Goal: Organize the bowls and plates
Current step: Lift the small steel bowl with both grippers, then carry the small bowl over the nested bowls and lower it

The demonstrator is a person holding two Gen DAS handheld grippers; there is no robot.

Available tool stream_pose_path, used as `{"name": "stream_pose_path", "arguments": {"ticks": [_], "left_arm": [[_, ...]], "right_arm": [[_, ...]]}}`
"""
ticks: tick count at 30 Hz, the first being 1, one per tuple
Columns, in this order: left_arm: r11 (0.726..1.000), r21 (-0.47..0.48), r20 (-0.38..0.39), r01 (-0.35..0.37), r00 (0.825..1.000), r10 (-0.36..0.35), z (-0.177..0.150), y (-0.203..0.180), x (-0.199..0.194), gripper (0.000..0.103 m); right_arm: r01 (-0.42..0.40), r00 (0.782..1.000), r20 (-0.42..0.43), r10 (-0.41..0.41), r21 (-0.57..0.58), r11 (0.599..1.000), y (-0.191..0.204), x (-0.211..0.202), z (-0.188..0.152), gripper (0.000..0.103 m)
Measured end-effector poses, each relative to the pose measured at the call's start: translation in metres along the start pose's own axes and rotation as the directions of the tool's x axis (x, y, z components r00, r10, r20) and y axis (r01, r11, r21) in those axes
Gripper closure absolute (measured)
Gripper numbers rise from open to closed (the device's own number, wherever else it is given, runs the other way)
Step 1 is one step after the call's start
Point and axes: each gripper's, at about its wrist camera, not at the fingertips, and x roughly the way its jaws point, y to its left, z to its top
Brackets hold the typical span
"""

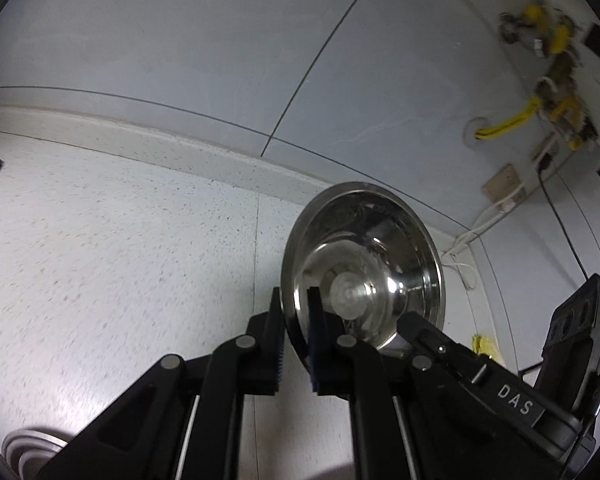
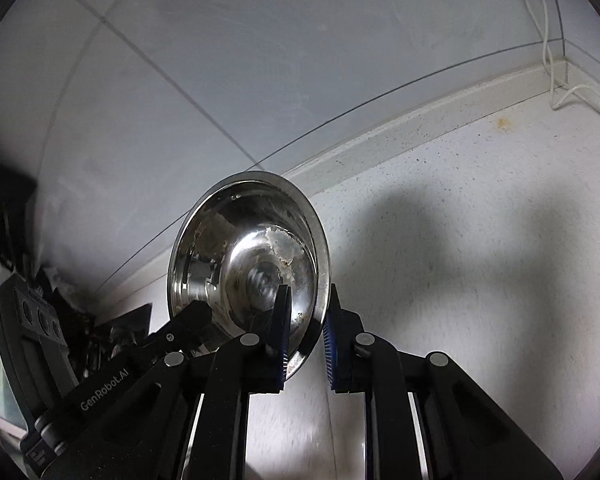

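One shiny steel bowl (image 1: pixel 364 256) is held in the air by both grippers, tipped on edge above the speckled white counter (image 1: pixel 120 248). My left gripper (image 1: pixel 296 320) is shut on the bowl's left rim, one finger inside and one outside. The right gripper's finger (image 1: pixel 428 332) shows at the bowl's opposite rim. In the right wrist view the same bowl (image 2: pixel 248 252) has a white residue patch inside. My right gripper (image 2: pixel 306 320) is shut on its right rim. The left gripper's finger (image 2: pixel 188 320) shows at the far rim.
A stack of white plates (image 1: pixel 28 452) sits at the lower left. The grey tiled wall (image 1: pixel 220 60) rises behind the counter. Yellow pipe fittings (image 1: pixel 556 80), a socket (image 1: pixel 504 182) and white cables (image 2: pixel 556 80) are in the corner. Dark clutter (image 2: pixel 12 240) lies at the left.
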Motion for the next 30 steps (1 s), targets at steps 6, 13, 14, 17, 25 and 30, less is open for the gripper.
{"name": "stream_pose_path", "arguments": {"ticks": [6, 13, 14, 17, 25, 30], "left_arm": [[1.0, 0.008, 0.02, 0.011, 1.0, -0.012, -0.039, -0.01, -0.043, 0.094], [0.999, 0.036, 0.032, 0.02, 0.999, -0.021, -0.103, -0.016, -0.086, 0.094], [0.999, 0.04, 0.032, 0.019, 0.999, -0.02, -0.111, -0.017, -0.09, 0.094], [0.998, 0.059, 0.034, 0.022, 0.999, -0.024, -0.135, -0.021, -0.1, 0.094], [0.992, 0.123, 0.028, 0.024, 0.999, -0.027, -0.176, -0.034, -0.112, 0.093], [0.988, 0.153, -0.004, 0.028, 1.0, -0.027, -0.195, -0.042, -0.11, 0.093]], "right_arm": [[-0.028, 1.0, 0.011, 0.029, -0.035, 0.999, 0.008, -0.036, -0.036, 0.089], [-0.03, 1.0, 0.001, 0.03, -0.058, 0.998, 0.0, -0.066, -0.079, 0.089], [-0.027, 1.0, -0.002, 0.027, -0.061, 0.998, -0.003, -0.067, -0.085, 0.089], [-0.019, 1.0, -0.006, 0.019, -0.058, 0.998, -0.009, -0.075, -0.101, 0.089], [-0.005, 1.0, -0.001, 0.005, -0.027, 1.0, -0.024, -0.11, -0.132, 0.089], [0.004, 1.0, 0.005, -0.004, -0.007, 1.0, -0.028, -0.123, -0.142, 0.089]]}}
